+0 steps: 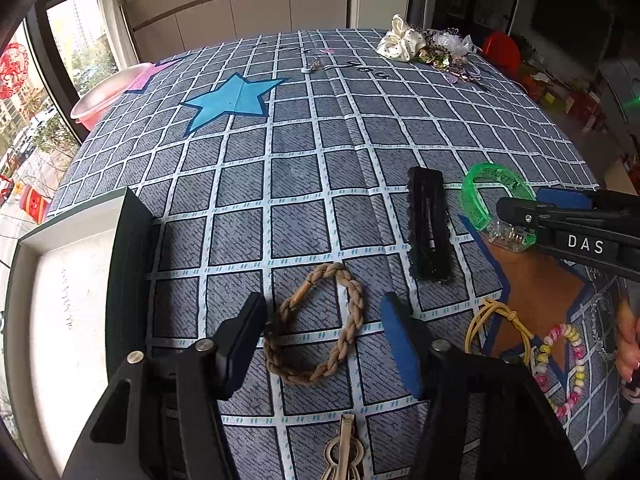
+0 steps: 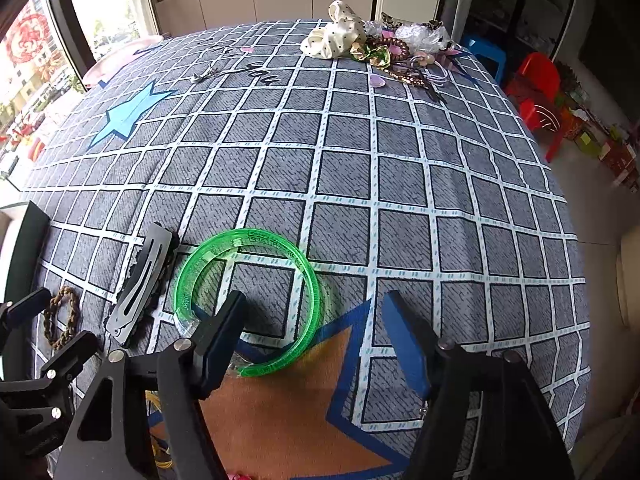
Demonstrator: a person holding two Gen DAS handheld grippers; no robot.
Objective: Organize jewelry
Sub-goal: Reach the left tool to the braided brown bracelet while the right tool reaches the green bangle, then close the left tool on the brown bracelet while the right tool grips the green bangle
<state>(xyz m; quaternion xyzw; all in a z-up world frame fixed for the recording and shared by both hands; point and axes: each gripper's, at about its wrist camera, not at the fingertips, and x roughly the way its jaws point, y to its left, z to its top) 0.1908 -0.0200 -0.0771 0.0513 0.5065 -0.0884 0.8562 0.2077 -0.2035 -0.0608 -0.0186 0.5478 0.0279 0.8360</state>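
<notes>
Jewelry lies scattered over the grey checked cloth (image 1: 296,176) on the worktop: a brown braided rope bracelet (image 1: 316,322), a black rectangular hair clip (image 1: 427,224), a translucent green plastic bangle (image 2: 250,304), a yellow elastic cord (image 1: 494,322) and a pastel beaded bracelet (image 1: 564,364), with a further heap of scrunchies and trinkets (image 2: 376,46) at the far edge. The near pieces seem laid out singly so that each can be taken alone and carried to the white-lined black box (image 1: 68,280) standing open at the left.

The left tongs (image 1: 324,340) are spread wide and hold nothing; the rope bracelet lies flat between their blue pads, the left pad close to its rim, the right one apart. That looks like the line-up for a pinch.

The right tongs (image 2: 316,340) are likewise spread and empty. Their left finger sits inside the bangle's ring, the right finger well outside it, so the bangle's near-right arc lies between them.
</notes>
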